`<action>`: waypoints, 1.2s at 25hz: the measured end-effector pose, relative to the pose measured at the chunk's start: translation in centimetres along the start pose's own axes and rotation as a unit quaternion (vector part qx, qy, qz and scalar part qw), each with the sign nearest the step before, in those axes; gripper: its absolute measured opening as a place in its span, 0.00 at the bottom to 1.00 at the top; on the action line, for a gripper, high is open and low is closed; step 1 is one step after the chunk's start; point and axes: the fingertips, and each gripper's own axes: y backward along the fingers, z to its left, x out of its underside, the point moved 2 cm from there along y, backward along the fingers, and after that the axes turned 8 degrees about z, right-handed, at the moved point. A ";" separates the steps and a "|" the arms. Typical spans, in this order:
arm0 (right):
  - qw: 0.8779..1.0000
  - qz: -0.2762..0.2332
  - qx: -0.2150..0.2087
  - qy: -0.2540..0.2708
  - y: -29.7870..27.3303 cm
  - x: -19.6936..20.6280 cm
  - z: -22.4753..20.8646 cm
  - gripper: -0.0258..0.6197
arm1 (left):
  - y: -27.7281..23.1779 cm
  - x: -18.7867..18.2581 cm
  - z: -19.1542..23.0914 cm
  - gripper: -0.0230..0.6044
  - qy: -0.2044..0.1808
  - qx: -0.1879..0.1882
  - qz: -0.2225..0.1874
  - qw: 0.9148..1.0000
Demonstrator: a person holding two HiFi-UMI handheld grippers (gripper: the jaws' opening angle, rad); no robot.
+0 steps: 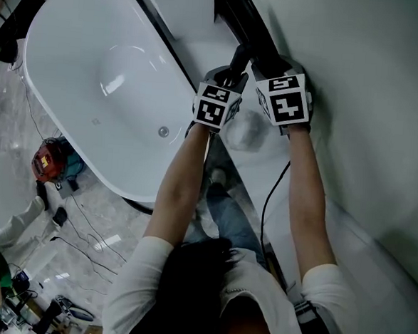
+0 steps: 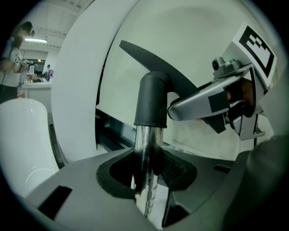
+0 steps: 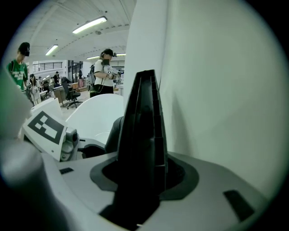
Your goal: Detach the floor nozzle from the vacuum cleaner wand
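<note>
The vacuum's chrome wand [image 2: 143, 149] ends in a dark elbow neck [image 2: 152, 99] that joins the black floor nozzle [image 3: 142, 131]. My left gripper [image 2: 146, 180] is shut on the chrome tube just below the neck. My right gripper [image 3: 140, 180] is shut on the nozzle's narrow black body, which stands upright against a white wall. In the head view both grippers sit side by side, the left gripper [image 1: 231, 77] on the neck and the right gripper [image 1: 271, 66] on the nozzle [image 1: 242, 15], which runs up and away from them.
A white oval bathtub [image 1: 80, 68] lies close on the left. A white wall panel [image 1: 370, 103] fills the right. A red tool [image 1: 49, 160] and cables lie on the marble floor. People stand far off [image 3: 106, 72].
</note>
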 end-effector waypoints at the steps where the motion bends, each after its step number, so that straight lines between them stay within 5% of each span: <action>1: 1.000 0.001 0.002 0.005 0.0 0.0 0.1 0.37 | 0.0 0.1 0.0 0.26 0.001 0.001 0.001 1.000; 4: 1.000 -0.008 0.016 0.020 0.4 -0.3 0.1 0.37 | 0.1 0.1 0.1 0.26 0.005 -0.007 -0.003 1.000; 8: 0.995 -0.083 0.006 -0.047 4.6 -4.6 -2.5 0.37 | 0.5 0.2 1.4 0.26 0.020 -0.021 -0.001 1.000; 14: 0.992 -0.125 0.011 -0.019 9.0 -8.6 -3.8 0.37 | 0.5 0.4 1.3 0.26 0.024 -0.014 0.005 1.000; 30: 0.983 -0.164 -0.018 -0.081 10.2 -7.7 -3.6 0.37 | 0.6 0.1 1.2 0.26 0.016 -0.038 -0.007 0.999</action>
